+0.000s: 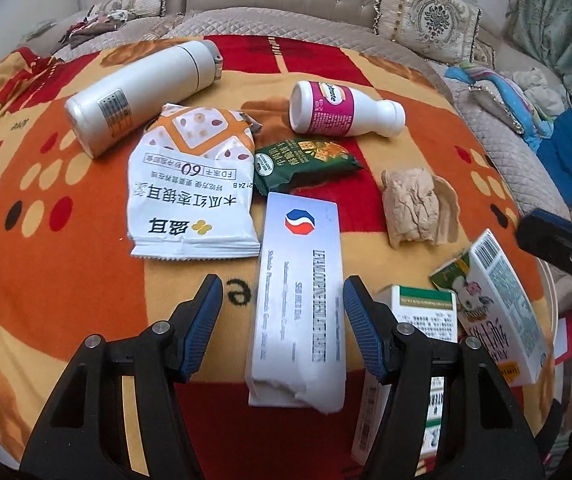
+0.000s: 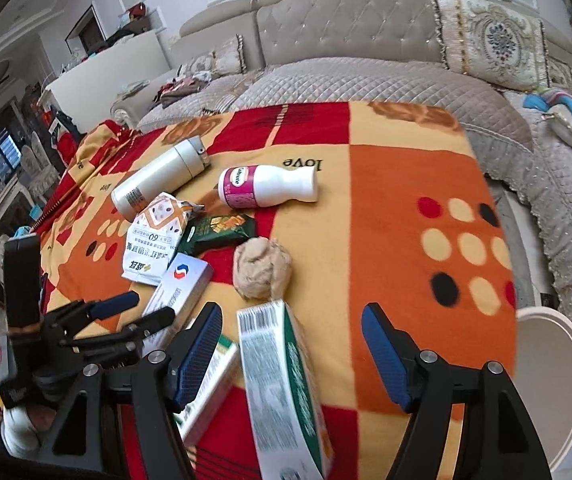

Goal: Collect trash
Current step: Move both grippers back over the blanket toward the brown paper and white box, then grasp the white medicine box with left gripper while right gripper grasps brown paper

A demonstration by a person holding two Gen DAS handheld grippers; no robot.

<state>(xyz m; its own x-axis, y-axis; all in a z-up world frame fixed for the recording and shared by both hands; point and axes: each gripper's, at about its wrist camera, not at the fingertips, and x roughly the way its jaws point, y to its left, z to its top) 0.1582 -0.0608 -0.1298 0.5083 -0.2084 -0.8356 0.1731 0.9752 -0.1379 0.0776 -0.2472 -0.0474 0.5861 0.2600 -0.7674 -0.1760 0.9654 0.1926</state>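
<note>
Left wrist view, going left to right: a white thermos (image 1: pixel 141 96) lies far left, a white snack bag (image 1: pixel 191 184) nearer, then the left gripper (image 1: pixel 281 320) spread around a long white box (image 1: pixel 300 304), pads apparently clear. Right of it, the right gripper (image 2: pixel 292 356) stands spread over a blurred carton (image 2: pixel 281 392), seemingly loose.

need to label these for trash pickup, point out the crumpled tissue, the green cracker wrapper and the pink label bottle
crumpled tissue (image 1: pixel 410 208), left wrist view, middle of the wad
green cracker wrapper (image 1: pixel 306 164), left wrist view, centre of its printed face
pink label bottle (image 2: pixel 241 190), right wrist view, on the pink label
</note>
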